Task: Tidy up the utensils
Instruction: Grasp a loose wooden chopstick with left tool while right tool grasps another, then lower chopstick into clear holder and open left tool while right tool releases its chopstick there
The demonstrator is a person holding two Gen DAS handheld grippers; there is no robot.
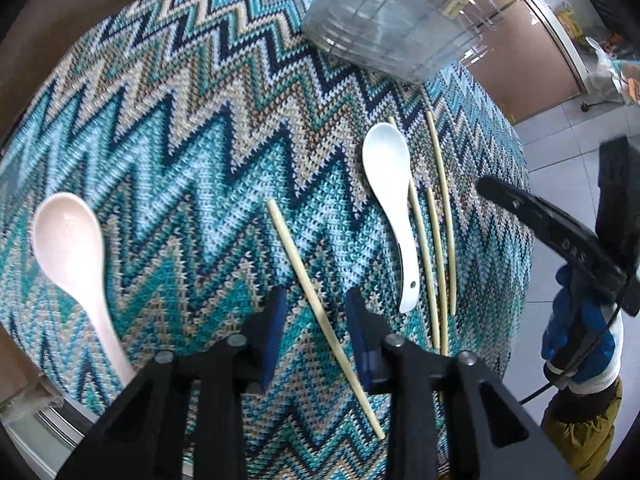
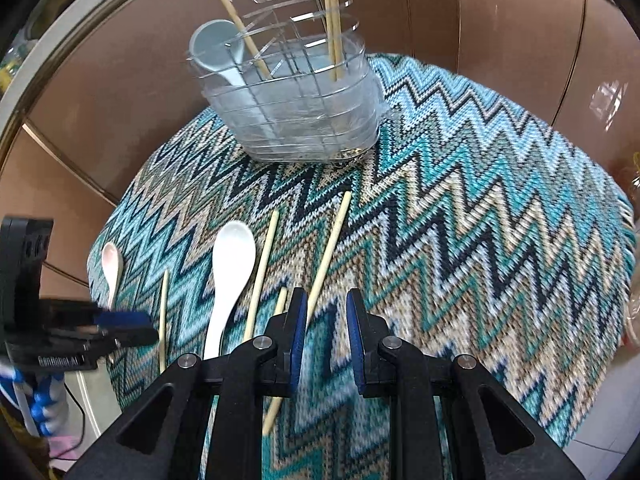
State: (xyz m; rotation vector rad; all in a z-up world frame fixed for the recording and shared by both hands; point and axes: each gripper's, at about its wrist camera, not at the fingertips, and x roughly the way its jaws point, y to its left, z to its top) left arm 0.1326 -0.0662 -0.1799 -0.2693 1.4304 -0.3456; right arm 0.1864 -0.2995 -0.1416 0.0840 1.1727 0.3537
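Note:
My left gripper [image 1: 316,308] is open, its jaws on either side of a single pale chopstick [image 1: 320,312] lying on the zigzag cloth. A white spoon [image 1: 394,204] and three more chopsticks [image 1: 438,240] lie to its right, a pink spoon [image 1: 72,256] to its left. My right gripper [image 2: 326,312] is open and empty above the cloth, just right of a chopstick [image 2: 328,252]. The white spoon [image 2: 230,276] and pink spoon [image 2: 112,268] lie left of it. The clear utensil holder [image 2: 296,100] at the back holds a grey-blue spoon [image 2: 218,52] and several chopsticks [image 2: 332,20].
The round table with the zigzag cloth [image 2: 480,200] drops off on all sides. The holder [image 1: 392,16] stands at the far edge. The right gripper shows in the left wrist view [image 1: 552,232] beyond the table's right edge. Brown panels stand behind.

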